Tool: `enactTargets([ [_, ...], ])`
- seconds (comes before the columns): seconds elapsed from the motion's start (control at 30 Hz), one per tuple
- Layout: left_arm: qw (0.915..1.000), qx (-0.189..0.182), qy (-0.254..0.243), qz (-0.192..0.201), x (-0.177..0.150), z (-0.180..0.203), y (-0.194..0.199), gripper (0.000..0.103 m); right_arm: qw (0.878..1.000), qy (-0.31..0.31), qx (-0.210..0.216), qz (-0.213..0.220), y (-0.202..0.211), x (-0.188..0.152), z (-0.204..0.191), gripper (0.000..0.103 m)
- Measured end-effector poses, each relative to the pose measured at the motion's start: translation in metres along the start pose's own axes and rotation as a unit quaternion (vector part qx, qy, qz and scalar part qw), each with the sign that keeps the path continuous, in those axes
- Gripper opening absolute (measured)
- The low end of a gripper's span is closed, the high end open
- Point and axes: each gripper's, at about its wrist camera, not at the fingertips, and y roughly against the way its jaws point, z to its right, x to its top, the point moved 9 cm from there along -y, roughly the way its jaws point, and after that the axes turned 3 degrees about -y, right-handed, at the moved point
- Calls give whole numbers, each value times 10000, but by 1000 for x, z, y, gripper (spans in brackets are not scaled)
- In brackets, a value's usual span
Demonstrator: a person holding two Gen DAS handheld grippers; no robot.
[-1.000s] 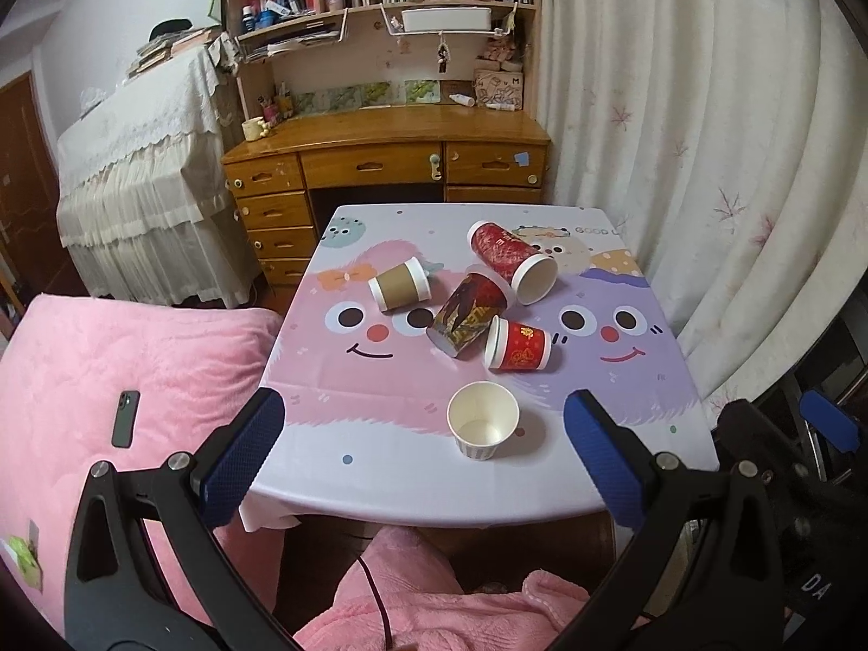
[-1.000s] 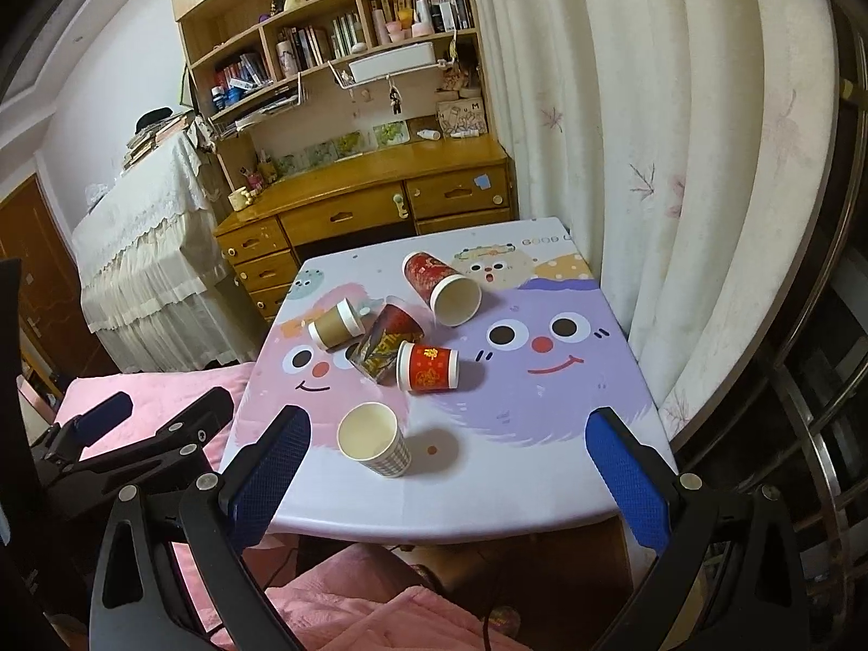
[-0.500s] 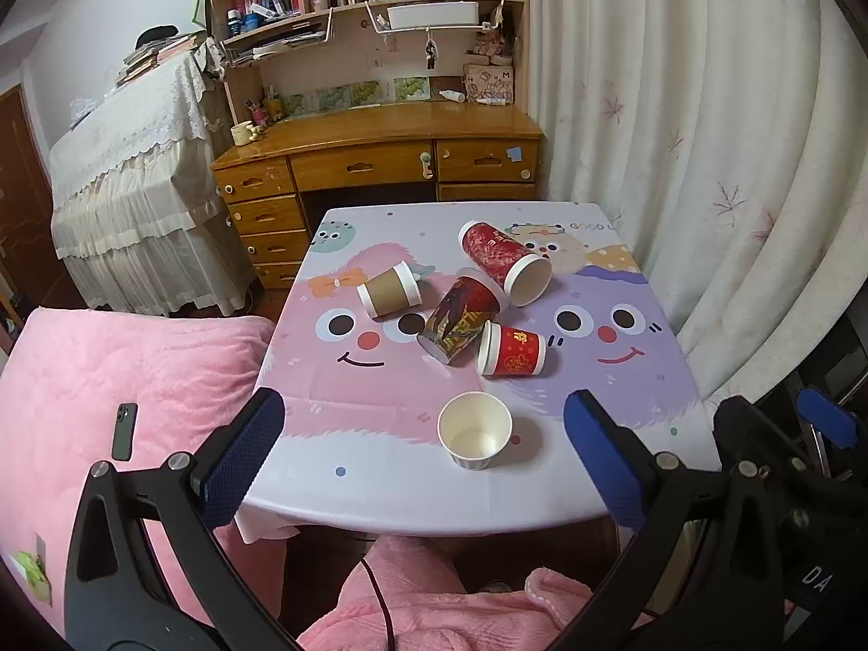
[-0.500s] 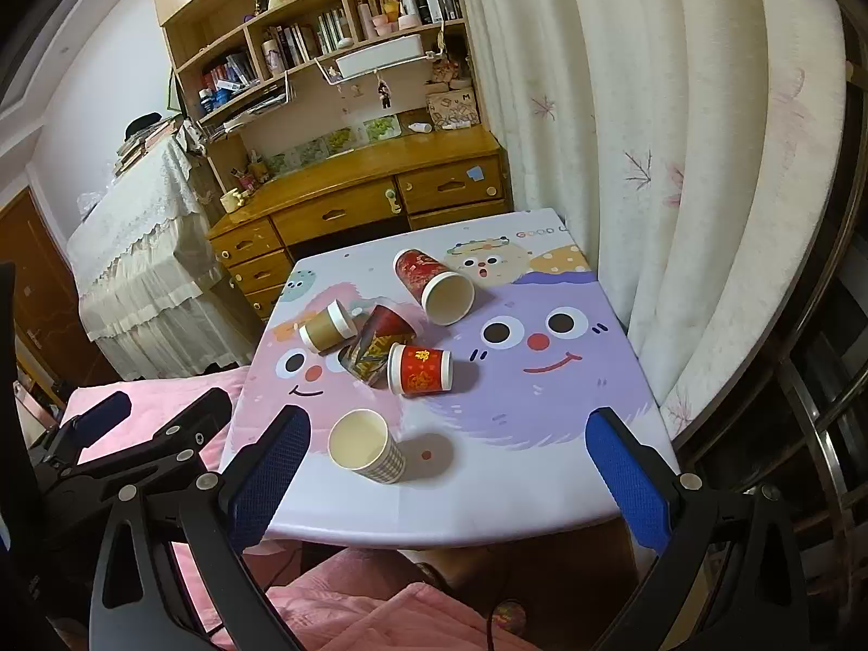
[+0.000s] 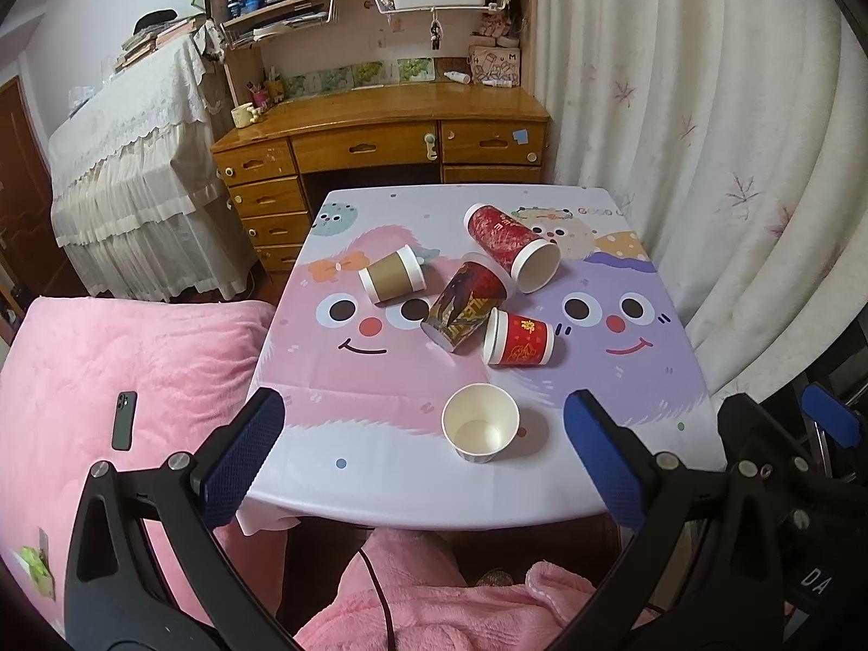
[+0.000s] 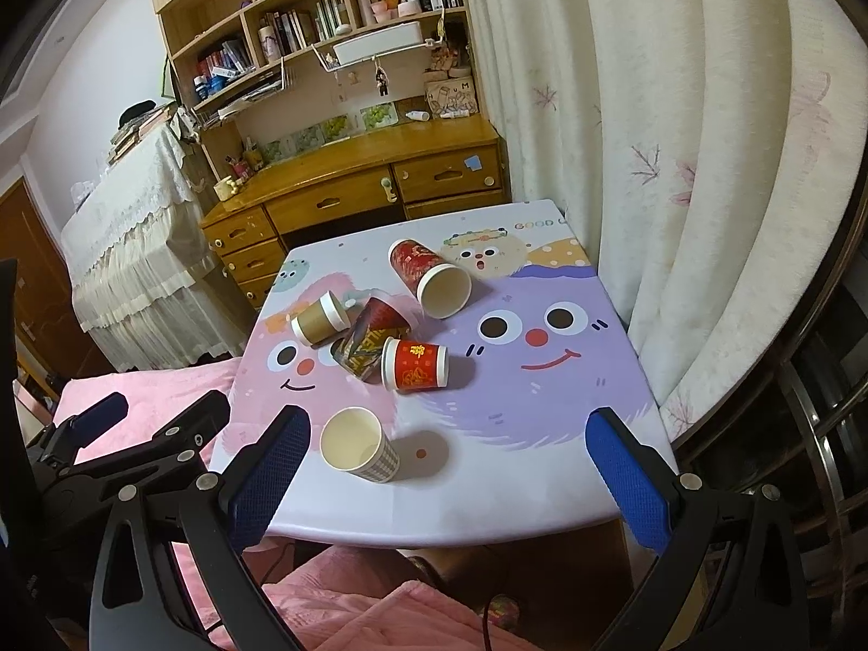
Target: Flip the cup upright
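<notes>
Near to far: both the left tongs (image 5: pixel 417 447) and right tongs (image 6: pixel 447 461) hang spread and empty, having drawn slightly back from the cartoon-printed surface (image 5: pixel 380 466) over the last second. We judge no approach begun. The white paper cup (image 5: pixel 480 430) stands upright near the front edge; beyond it four printed cups lie toppled, the small red gold-patterned paper cup (image 5: pixel 519 338) nearest. Only the right view shows the white cup's checked wall (image 6: pixel 382 461).
</notes>
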Motion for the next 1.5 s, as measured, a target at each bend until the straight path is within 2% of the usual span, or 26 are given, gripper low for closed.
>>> enactTargets([
  [1.3, 10000, 22, -5, -39, -2, -14, -9, 102, 10000, 56, -16, -68, -6, 5, -7, 103],
  [1.5, 10000, 46, -13, -4, -6, -16, -10, 102, 10000, 21, -6, -33, -3, -4, 0, 103],
])
